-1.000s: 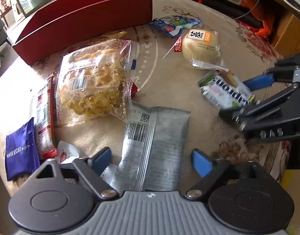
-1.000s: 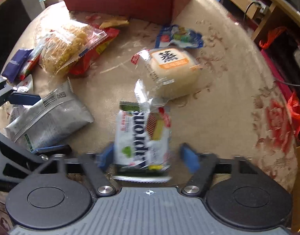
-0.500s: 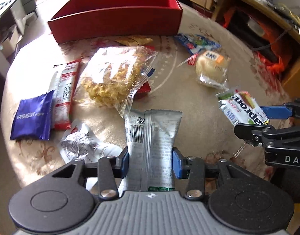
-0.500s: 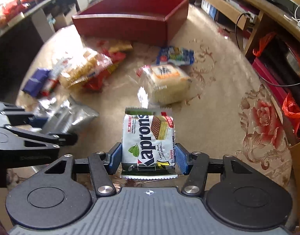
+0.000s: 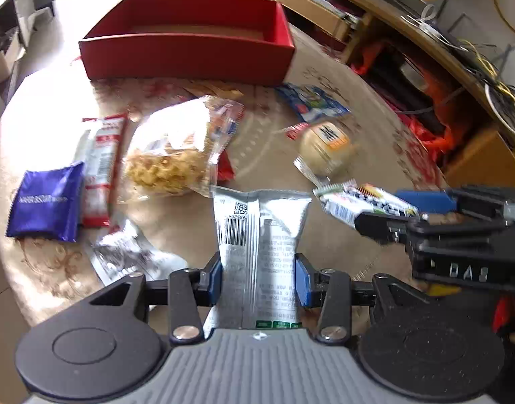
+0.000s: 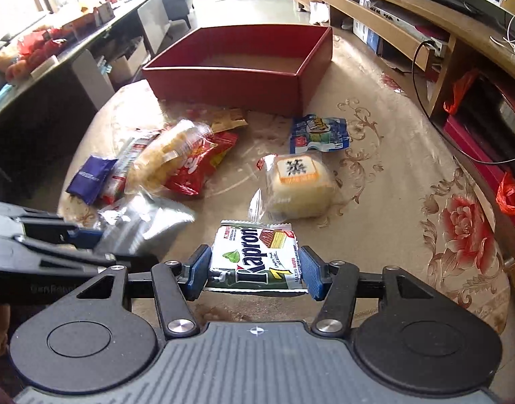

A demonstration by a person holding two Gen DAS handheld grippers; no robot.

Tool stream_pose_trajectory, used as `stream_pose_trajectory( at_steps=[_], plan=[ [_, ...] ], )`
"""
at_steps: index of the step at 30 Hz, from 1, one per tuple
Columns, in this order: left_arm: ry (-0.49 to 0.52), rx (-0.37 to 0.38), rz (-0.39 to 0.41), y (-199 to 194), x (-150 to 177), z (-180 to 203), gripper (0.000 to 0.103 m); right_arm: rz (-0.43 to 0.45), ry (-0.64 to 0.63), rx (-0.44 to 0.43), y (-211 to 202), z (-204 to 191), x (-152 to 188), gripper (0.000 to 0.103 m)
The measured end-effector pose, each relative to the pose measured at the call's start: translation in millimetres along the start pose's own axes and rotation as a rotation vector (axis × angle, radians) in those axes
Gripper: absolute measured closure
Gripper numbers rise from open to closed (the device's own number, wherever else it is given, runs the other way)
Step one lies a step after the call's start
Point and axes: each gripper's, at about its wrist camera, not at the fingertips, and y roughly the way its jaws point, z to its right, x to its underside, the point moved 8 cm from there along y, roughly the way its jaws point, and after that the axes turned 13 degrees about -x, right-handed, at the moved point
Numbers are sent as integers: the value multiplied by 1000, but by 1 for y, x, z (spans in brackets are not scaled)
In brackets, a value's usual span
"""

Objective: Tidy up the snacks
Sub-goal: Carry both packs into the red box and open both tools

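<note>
Both snacks are picked up: the left gripper [image 5: 257, 281] clamps a silver packet [image 5: 260, 235], the right gripper [image 6: 255, 274] a wafer pack [image 6: 255, 257]. Next, carry them to the red box [image 6: 244, 67] ahead.

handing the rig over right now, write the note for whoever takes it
Left gripper: shut on the silver packet, lifted.
Right gripper: shut on the Kapron wafer pack, lifted.
Red box: at the table's far side, nothing seen inside.
Left on the table: noodle bag, blue packet, bun, blue-white pouch, others.
Next, probably: drop both packs in the box.
</note>
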Motion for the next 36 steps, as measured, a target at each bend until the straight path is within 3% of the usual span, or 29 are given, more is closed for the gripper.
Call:
stream_pose_trajectory(
  at_steps=[9,12,17,21,26,36],
  plan=[
    [-25,80,9,-21,13,1,65,25,47,-14,-15,5,8,40],
    [-13,90,-25,-15,23,5,66,24,50,-15,-13,5,8,40],
    [-163,294,-152,-2,23,12,66,36,75,-15,-15,12,10,40],
    [-127,223,-52,-13,5,12,66,69,104,-13,-22,20,6,40],
    [-158,189,54,-28,-37,2,66,100,97,-17,-21,21,-13,40],
    [-212,78,210,-20,-130,-30,66,170,37,-16,5,16,-100,40]
  ],
)
